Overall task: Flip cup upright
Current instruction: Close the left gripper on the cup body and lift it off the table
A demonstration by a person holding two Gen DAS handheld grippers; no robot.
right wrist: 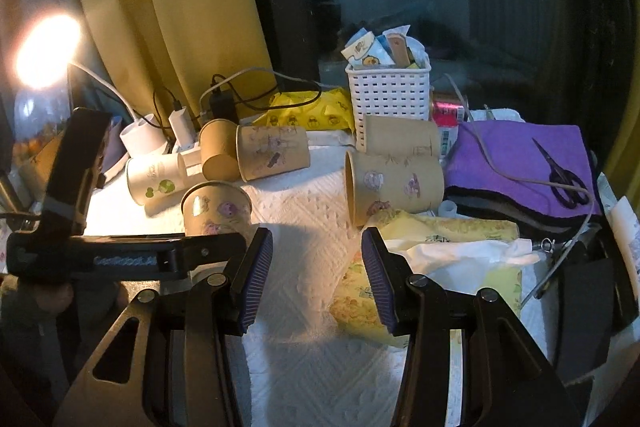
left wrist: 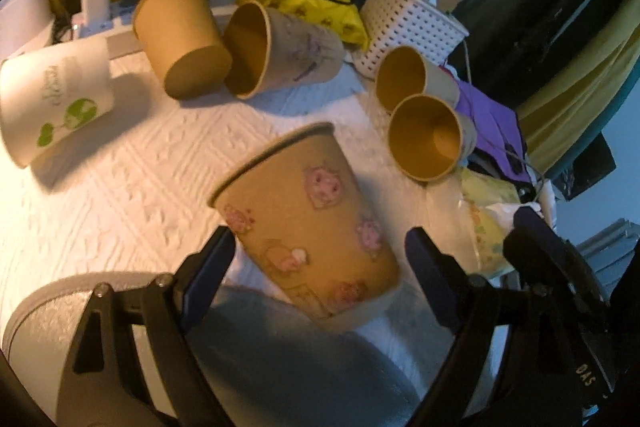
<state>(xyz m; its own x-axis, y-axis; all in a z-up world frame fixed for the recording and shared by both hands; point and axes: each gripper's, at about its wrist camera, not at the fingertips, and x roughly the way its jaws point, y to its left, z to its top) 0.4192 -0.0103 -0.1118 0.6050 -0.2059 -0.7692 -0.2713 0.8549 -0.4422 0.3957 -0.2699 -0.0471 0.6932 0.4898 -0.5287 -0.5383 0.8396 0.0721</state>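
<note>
Table (left wrist: 100, 187), covered in white embossed paper towel, is carrying everything. White basket (right wrist: 388, 95) is standing at 12 o'clock in the right wrist view. Patterned cup (left wrist: 308, 227) is sitting mouth-up at centre of the left wrist view, tilted, between the left gripper (left wrist: 320, 259) fingers; fingers are spread wide, left pad just beside the cup wall, contact unclear. In the right view the cup (right wrist: 216, 207) is at 10 o'clock. Right gripper (right wrist: 316, 275) is hovering over the towel, fingers released, gripping nothing. Other cups are lying on their sides behind.
</note>
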